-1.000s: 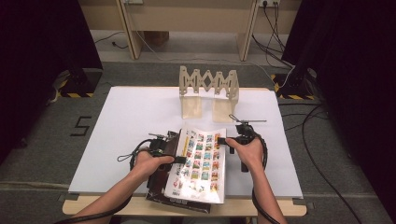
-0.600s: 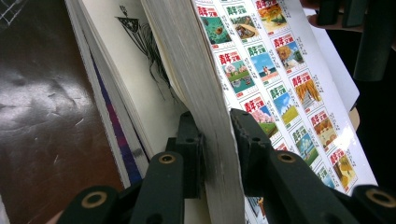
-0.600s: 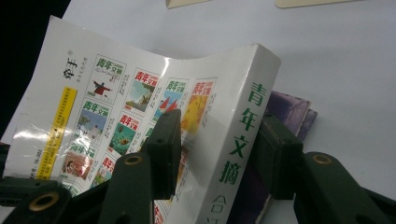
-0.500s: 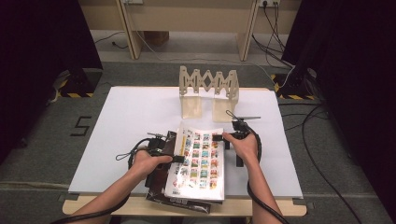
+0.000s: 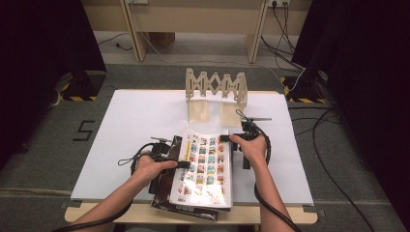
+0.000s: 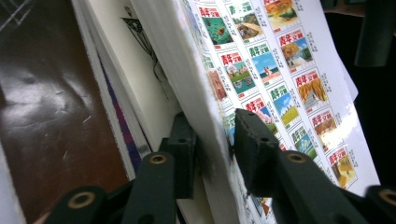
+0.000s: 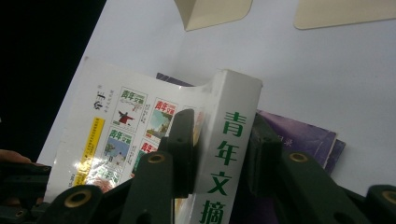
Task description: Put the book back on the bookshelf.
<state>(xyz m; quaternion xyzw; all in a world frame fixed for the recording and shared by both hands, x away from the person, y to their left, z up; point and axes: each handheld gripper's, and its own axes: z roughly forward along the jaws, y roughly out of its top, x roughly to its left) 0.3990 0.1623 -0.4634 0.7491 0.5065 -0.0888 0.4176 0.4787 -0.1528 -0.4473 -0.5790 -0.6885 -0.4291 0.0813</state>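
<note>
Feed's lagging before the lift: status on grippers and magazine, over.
Left fingers just opening, astride magazine page edge, contact unclear. Right fingers just closed on its spine. It lies tilted on other books. Wooden rack beyond, apart.

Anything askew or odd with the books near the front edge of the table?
Yes. The white magazine is tipped up off the stack, its spine between the right gripper's jaws and its page edge between the left gripper's. The dark book beneath lies skewed, with a corner past the table's front edge.

Glossy paper magazine (image 5: 205,166) — matt black plastic jaws; pale wooden rack (image 5: 216,87) on matt white table (image 5: 130,116).
</note>
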